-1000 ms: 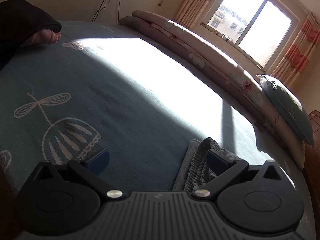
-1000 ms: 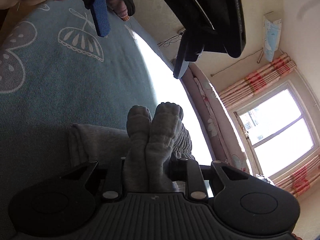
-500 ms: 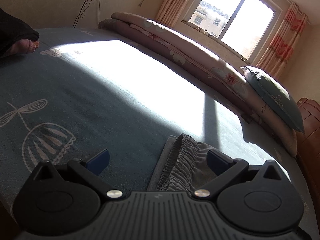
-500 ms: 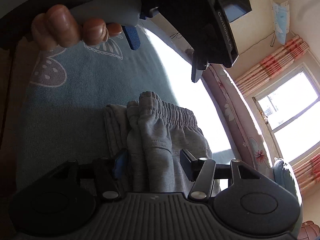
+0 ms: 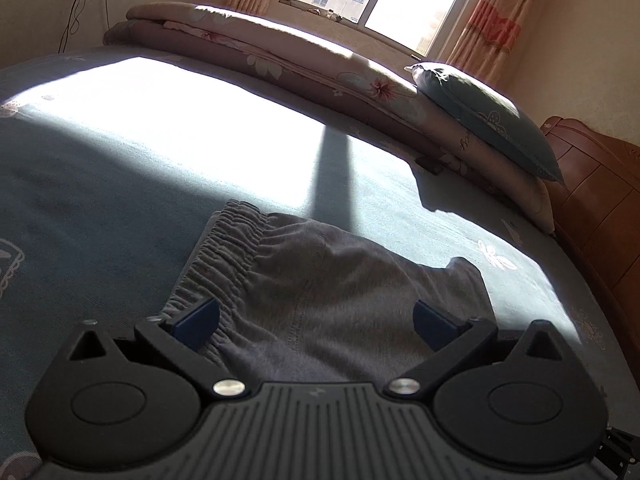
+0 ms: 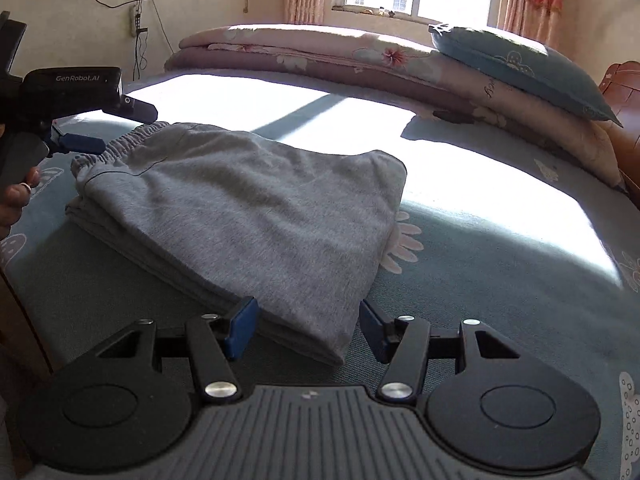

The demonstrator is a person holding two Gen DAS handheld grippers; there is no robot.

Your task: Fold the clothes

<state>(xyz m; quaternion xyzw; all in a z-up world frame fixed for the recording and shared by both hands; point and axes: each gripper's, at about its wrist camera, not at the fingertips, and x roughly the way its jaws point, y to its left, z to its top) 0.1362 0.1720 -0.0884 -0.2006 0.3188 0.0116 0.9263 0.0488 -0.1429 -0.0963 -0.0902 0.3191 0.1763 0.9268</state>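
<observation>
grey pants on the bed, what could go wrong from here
1. The right gripper has just been opening; its jaws straddle the near corner of the folded grey pants without pressing, so pulling away carelessly could snag and drag the top layer open.
2. The left gripper, jaws open, sits close to the waistband; a nudge could shift the stack.

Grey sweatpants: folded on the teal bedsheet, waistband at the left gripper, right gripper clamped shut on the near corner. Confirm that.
Not clamped. The right wrist view shows the right gripper open, the grey sweatpants lying free on the teal bedsheet. The waistband does lie by the left gripper.
</observation>
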